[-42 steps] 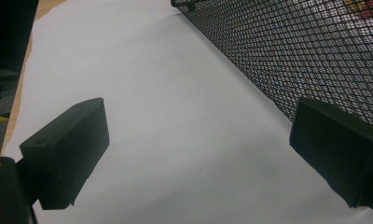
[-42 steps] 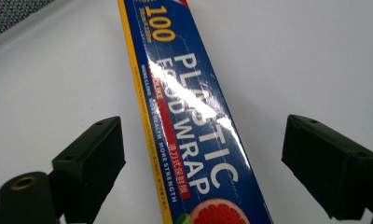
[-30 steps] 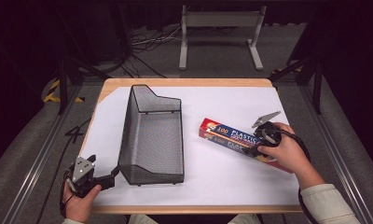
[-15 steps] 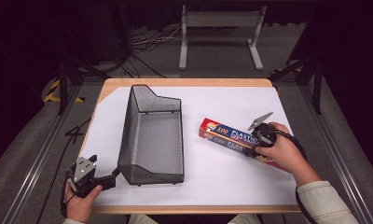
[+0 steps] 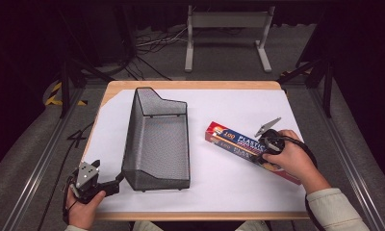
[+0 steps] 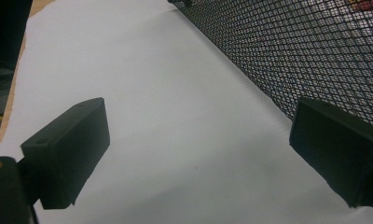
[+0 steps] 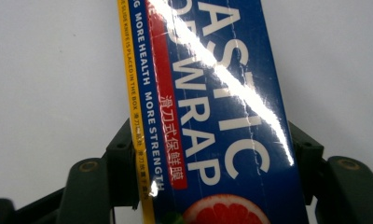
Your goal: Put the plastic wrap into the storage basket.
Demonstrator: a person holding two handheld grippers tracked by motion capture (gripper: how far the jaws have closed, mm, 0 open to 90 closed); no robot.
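A black mesh basket [image 5: 157, 144] is standing on the white sheet covering the table [image 5: 238, 197], and nothing is lying inside it; its taller end is pointing away from the person. To the right of the basket, a little apart from it, a long blue box of plastic wrap [image 5: 238, 143] is lying flat on the sheet. Its long axis is running at a slant, the end nearer the basket sitting farther from the person and the other end reaching toward the table's near right corner.

The right tongs [image 5: 263, 153] are sitting over the box's far-from-basket half, held in the person's right hand [image 5: 289, 161]. In the right gripper view the box [image 7: 212, 112] is lying between the two jaws, which have just been closing in and are now hugging both long sides.

The left tongs [image 5: 114, 185] are waiting at the basket's near left corner, their jaws standing wide apart with only bare sheet between them. In the left gripper view the basket wall [image 6: 287, 51] is running just beside one jaw.
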